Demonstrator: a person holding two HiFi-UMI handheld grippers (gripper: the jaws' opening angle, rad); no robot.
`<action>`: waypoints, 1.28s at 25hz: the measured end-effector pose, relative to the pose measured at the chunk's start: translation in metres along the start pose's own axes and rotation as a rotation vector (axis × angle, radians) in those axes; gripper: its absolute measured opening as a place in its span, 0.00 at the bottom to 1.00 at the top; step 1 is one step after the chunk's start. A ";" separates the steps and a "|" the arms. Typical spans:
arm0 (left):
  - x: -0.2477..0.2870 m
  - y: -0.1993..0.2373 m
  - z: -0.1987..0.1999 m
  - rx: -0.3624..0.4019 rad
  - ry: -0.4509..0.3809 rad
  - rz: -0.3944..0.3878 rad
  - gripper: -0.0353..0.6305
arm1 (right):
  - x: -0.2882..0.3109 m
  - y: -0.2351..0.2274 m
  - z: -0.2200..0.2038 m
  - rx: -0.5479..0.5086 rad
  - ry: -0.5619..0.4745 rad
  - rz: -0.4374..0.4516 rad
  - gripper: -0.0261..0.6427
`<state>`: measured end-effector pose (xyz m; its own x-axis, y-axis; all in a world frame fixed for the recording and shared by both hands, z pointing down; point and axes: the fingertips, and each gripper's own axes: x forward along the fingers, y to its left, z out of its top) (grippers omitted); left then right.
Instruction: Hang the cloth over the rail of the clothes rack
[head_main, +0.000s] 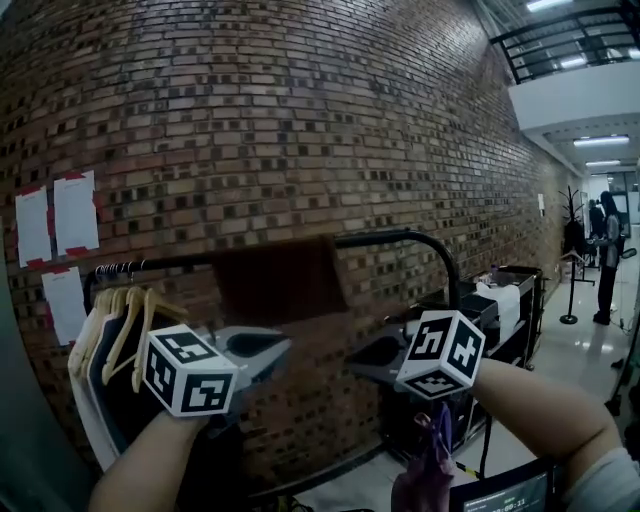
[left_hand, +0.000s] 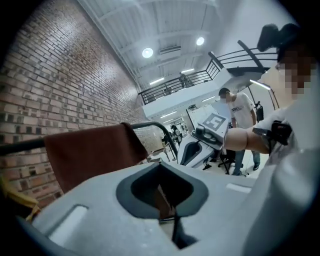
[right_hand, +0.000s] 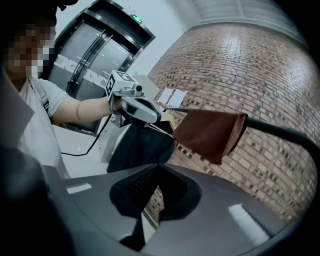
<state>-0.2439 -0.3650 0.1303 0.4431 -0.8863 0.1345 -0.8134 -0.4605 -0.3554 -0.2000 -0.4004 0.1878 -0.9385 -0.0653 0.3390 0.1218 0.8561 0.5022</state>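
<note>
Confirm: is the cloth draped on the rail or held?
Draped: brown cloth hangs over the rail; left gripper and right gripper shut, empty.

The right tool (right_hand: 157, 166), jaws together and empty, faces a brown cloth (right_hand: 210, 134) draped over the black rail (right_hand: 282, 131), the left tool (right_hand: 150, 115) near it, before a brick wall (right_hand: 240, 65)

The cloth (head_main: 280, 280) is seen in dark reddish brown, the rail (head_main: 400, 238) in black. The brick wall (head_main: 300, 120) is mottled in red-brown and darker bricks. White paper sheets (head_main: 75, 212) are taped in red. The left gripper (head_main: 283, 352) and right gripper (head_main: 358, 366) are coloured grey, their cubes (head_main: 190, 373) patterned black on white
</note>
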 end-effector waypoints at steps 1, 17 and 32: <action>0.000 -0.020 -0.010 -0.014 0.007 0.000 0.06 | -0.007 0.016 -0.014 0.025 -0.007 0.019 0.04; -0.034 -0.277 -0.127 -0.342 0.033 0.018 0.06 | -0.090 0.248 -0.102 0.357 -0.198 0.218 0.04; -0.119 -0.450 -0.163 -0.454 0.061 0.003 0.06 | -0.144 0.453 -0.121 0.641 -0.155 0.290 0.04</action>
<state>0.0073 -0.0602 0.4252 0.4284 -0.8826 0.1934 -0.9036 -0.4203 0.0832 0.0296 -0.0655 0.4622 -0.9379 0.2437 0.2469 0.2048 0.9634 -0.1729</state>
